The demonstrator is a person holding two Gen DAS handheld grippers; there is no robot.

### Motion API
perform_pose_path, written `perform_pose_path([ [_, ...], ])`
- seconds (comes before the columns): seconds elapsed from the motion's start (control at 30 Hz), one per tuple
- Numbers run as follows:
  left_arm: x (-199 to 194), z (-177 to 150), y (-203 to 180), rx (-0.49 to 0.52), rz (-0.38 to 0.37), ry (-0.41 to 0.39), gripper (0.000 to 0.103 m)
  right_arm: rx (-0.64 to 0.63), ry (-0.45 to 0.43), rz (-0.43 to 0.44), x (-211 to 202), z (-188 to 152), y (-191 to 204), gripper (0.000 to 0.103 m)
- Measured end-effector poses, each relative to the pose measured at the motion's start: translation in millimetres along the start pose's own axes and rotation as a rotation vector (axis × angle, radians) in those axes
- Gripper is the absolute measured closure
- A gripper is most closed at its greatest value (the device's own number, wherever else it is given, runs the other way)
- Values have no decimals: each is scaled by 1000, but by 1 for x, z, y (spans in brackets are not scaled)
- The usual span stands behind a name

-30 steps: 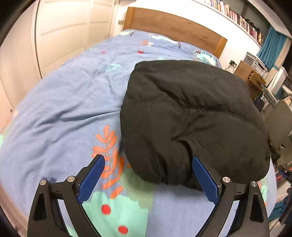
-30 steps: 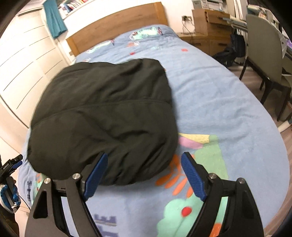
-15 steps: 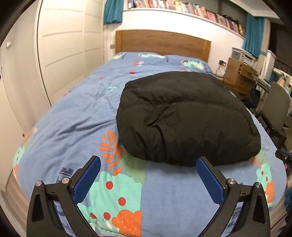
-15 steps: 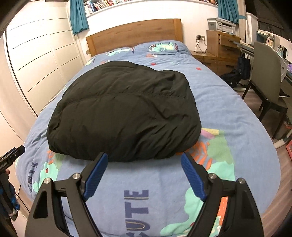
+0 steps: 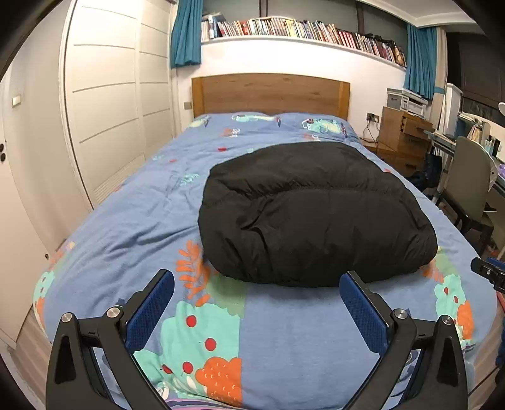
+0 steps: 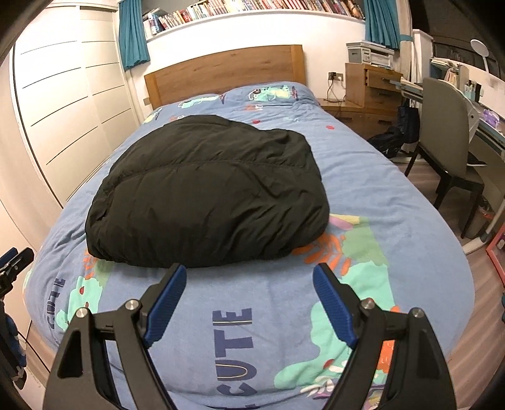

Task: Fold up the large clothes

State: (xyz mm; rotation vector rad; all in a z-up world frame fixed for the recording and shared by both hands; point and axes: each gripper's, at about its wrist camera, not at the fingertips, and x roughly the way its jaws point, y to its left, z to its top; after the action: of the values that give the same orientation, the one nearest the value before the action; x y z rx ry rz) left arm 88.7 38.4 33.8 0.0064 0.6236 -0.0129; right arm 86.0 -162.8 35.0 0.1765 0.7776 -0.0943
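The left gripper [image 5: 257,296] hangs over the foot edge of the bed, jaws spread wide with only bedding showing between its blue pads [image 5: 151,310]; they have just been opening, and nothing lies between them. The right gripper [image 6: 249,290] also stands released, jaws apart and gripping nothing, above the printed word near the foot edge of the bed. Just beyond both pairs of fingers the black padded jacket [image 5: 312,217] lies folded into a thick bundle on the blue patterned duvet [image 5: 126,227], its near fold close to the foot edge and its far end reaching toward the middle of the bed. It sits apart from both grippers. Past it stands the wooden headboard [image 5: 270,94], with a shelf of books [image 5: 300,30] on the wall above. White wardrobe doors [image 5: 107,120] run along one side of the bed; a chair [image 6: 448,145] stands by the other.
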Motion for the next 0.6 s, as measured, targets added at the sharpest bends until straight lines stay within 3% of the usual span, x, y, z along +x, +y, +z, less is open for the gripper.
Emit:
perform_pose_path([
  [0.13,-9,-3,-6,16,52,-23,1,-6,-19,-23,-10,-4,-3,21],
  [0.6,-15,-6,-17,7,45,-17,1,-13,-55,-53,-28,-11,-12,21],
])
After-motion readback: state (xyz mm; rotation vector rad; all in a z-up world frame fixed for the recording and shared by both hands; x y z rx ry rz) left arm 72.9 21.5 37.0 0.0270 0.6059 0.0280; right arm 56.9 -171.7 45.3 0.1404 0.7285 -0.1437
